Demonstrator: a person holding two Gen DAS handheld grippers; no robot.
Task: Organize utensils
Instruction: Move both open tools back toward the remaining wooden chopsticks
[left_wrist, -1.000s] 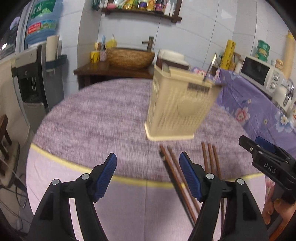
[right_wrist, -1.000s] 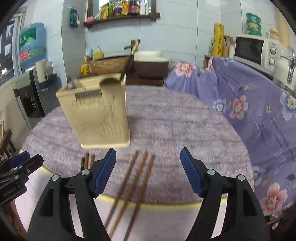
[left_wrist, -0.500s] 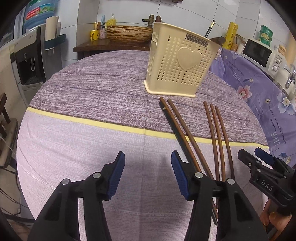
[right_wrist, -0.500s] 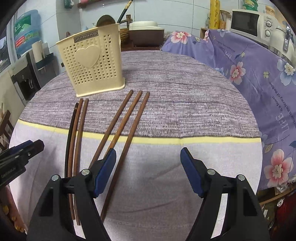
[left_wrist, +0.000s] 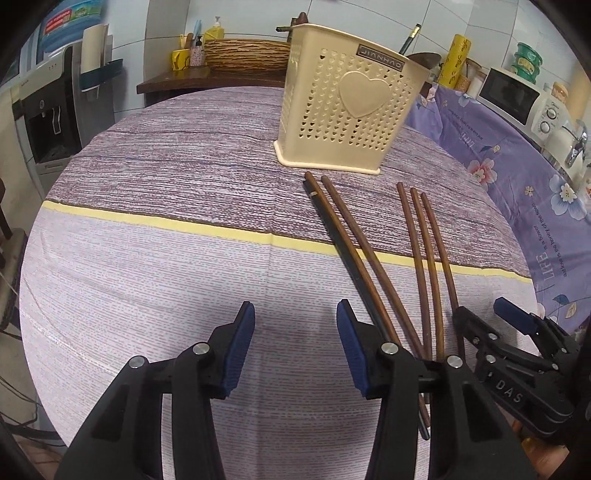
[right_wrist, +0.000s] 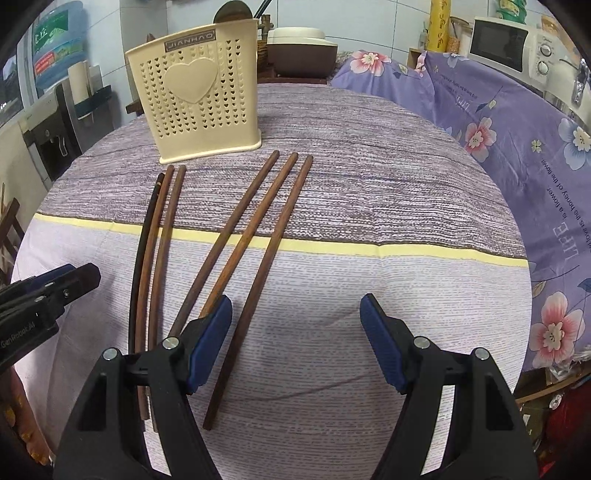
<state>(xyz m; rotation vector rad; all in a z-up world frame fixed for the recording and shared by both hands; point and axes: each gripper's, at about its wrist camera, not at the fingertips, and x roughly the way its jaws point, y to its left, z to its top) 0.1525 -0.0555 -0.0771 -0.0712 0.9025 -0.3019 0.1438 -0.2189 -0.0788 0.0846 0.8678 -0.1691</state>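
Observation:
A cream perforated utensil holder (left_wrist: 347, 110) with a heart stands upright at the far side of the round table; it also shows in the right wrist view (right_wrist: 201, 99). Several brown chopsticks lie in two groups in front of it: a left group (left_wrist: 351, 251) with one dark stick, and a right group (left_wrist: 424, 251). In the right wrist view these are the left group (right_wrist: 155, 251) and the right group (right_wrist: 251, 236). My left gripper (left_wrist: 295, 347) is open and empty, just left of the left group. My right gripper (right_wrist: 295, 339) is open and empty, its left finger over the right group's near ends.
The table wears a purple striped cloth with a yellow band (left_wrist: 147, 221). A floral purple cloth (right_wrist: 498, 129) covers the counter at right, with a microwave (right_wrist: 498, 40) on it. A water dispenser (left_wrist: 48, 110) stands at left. A woven basket (left_wrist: 243, 55) sits behind.
Both grippers have drawn back toward the table's near edge and lowered. The holder looks farther off. The left gripper's jaws have narrowed a little but stay open.

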